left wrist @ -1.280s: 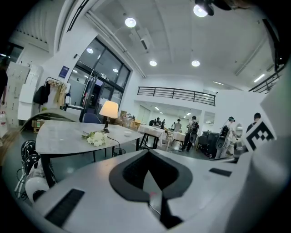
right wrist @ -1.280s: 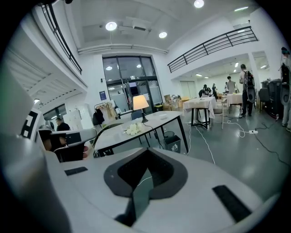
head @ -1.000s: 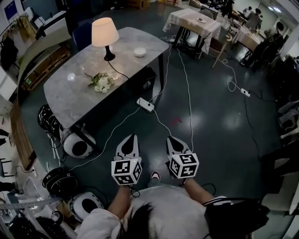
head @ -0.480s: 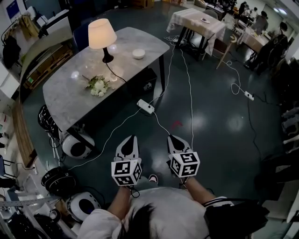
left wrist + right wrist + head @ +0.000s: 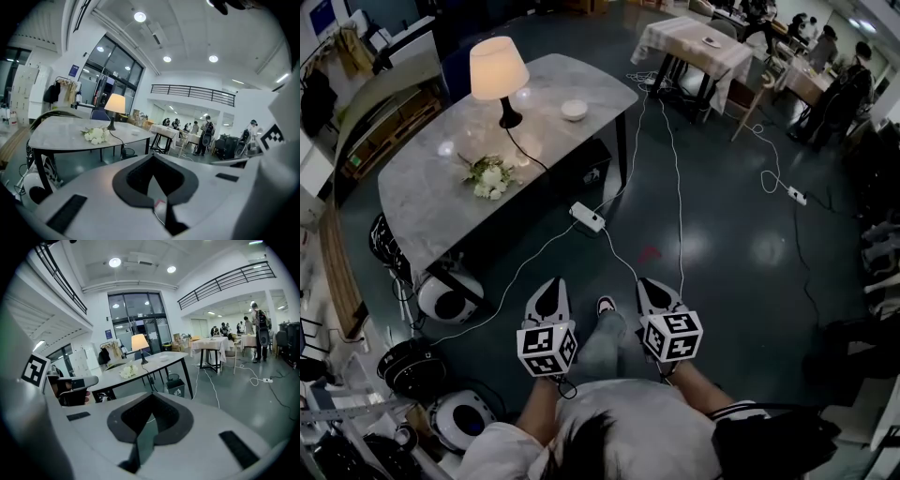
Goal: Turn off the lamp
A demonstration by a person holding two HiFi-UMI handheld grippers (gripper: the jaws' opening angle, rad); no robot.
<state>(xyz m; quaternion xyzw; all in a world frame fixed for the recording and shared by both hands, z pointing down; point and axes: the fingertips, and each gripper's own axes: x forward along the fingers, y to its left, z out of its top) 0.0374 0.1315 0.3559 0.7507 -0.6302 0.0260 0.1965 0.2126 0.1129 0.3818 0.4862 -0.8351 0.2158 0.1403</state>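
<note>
Lit lamp with cream shade and black stem (image 5: pixel 498 70) stands at the far end of the grey marble desk (image 5: pixel 422 187), well apart from the person. The left claw (image 5: pixel 551 292) and right claw (image 5: pixel 654 292), both closed and empty, point ahead, probably pending the approach.

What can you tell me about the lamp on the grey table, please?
The lamp stands upright near a far corner of the marbled grey table, touching only the tabletop. Its cream, cone-shaped shade glows, so it is on. A slim dark stem rises from a small, round dark base. A black cord leaves the base and runs over the tabletop, beside the white flowers, to the table's edge.
</note>
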